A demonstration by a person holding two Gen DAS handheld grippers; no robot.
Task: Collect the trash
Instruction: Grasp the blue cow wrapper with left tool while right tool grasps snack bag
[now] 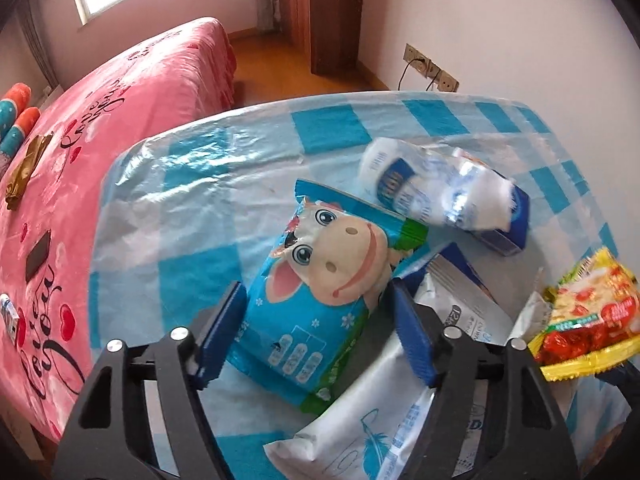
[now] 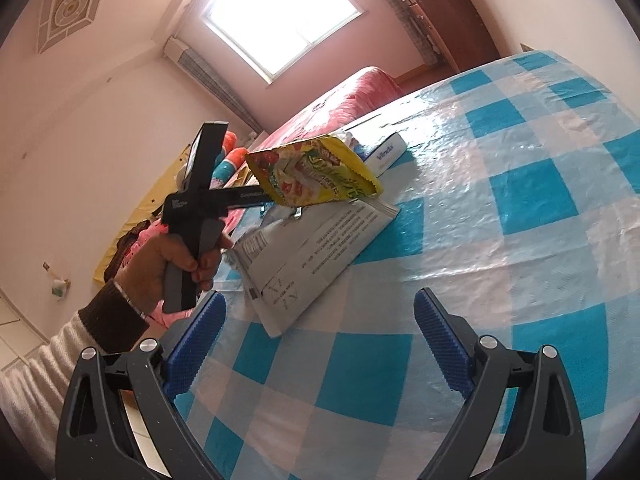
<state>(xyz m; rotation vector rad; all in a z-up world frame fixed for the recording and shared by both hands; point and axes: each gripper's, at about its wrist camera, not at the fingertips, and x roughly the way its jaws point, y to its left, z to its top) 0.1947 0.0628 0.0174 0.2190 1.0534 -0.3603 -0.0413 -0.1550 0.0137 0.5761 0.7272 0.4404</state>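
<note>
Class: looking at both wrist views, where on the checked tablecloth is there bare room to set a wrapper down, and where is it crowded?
Bare: the checked tablecloth ahead of the open right gripper, right of the grey printed packet; also the strip between the cow wrapper and the pink bed. Crowded: around the left gripper, where the cow wrapper, white feather packet, crumpled tissue pack and yellow noodle wrapper pile together.
</note>
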